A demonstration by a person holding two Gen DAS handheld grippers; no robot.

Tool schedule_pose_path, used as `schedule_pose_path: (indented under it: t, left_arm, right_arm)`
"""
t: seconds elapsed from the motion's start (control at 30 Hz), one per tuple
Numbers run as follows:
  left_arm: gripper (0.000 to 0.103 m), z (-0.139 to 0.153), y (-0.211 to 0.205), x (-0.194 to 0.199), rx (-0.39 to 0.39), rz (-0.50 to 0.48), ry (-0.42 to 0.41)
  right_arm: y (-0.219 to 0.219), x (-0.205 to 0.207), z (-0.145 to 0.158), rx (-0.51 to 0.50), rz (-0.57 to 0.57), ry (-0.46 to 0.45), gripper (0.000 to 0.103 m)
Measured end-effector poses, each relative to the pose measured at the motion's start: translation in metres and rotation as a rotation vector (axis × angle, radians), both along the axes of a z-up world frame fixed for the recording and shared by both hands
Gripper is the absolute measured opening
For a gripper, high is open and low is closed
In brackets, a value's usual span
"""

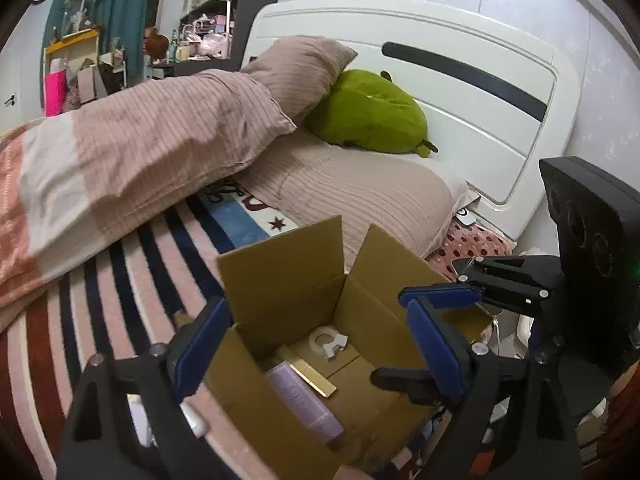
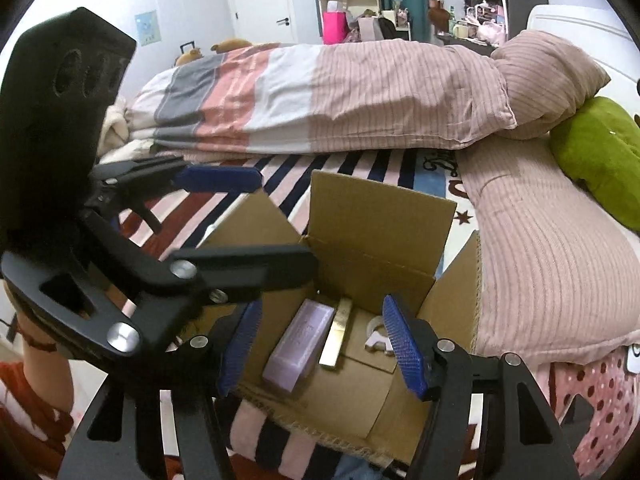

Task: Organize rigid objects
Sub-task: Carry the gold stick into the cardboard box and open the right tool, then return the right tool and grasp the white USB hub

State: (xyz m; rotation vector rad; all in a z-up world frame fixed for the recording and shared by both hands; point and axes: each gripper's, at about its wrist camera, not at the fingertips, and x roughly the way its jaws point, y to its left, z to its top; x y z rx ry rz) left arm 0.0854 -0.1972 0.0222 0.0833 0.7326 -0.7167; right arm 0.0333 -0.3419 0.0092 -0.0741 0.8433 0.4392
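Blue pads on the left gripper (image 1: 316, 344) stand wide apart right over the cardboard box (image 1: 288, 276), with nothing between them. Beside it the right gripper (image 2: 320, 344) also has its jaws apart and empty, and it hangs over the same box. No earlier moment is on show, so all I can say is that both claws are open now. Down inside the box lie a purple box (image 2: 300, 344), a thin gold bar (image 2: 338, 334) touching its side, and a white tape holder (image 2: 378, 340) just next to that. So three hard things are already in, lying flat on the bottom. I think the step now is letting go and backing away. To do it well, each hand should lift straight up first, so the pads do not catch a flap and tip the box. The box sits on a soft striped blanket (image 1: 132, 264), so a bump could make it wobble. Behind it are a pink pillow (image 1: 344, 188), a folded quilt (image 2: 320, 92) and a green plush toy (image 1: 372, 112).
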Motion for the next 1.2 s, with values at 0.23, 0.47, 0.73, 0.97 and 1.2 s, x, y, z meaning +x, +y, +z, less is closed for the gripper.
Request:
schedule_pose_path:
  t: [0.23, 0.47, 0.73, 0.97, 1.2]
  left_arm:
    - [0.091, 0.012, 0.044, -0.022, -0.036, 0.038, -0.033]
    - [0.091, 0.016, 0.121, -0.032, -0.051, 0.171, -0.066]
    - [0.091, -0.020, 0.226, -0.039, 0.001, 0.418, -0.077]
    - [0.091, -0.078, 0.271, -0.045, -0.041, 0.468, 0.026]
    - [0.091, -0.105, 0.274, -0.041, -0.047, 0.480, 0.083]
  right_arm:
    - [0.024, -0.012, 0.009, -0.057, 0.007, -0.006, 0.060]
    - [0.093, -0.024, 0.026, -0.088, 0.102, -0.080, 0.060]
    - [0.192, -0.017, 0.010, -0.031, 0.309, -0.088, 0.060]
    - [0.238, 0.009, -0.056, -0.029, 0.308, 0.053, 0.059]
    - [0.236, 0.047, -0.123, -0.083, 0.140, 0.102, 0.055]
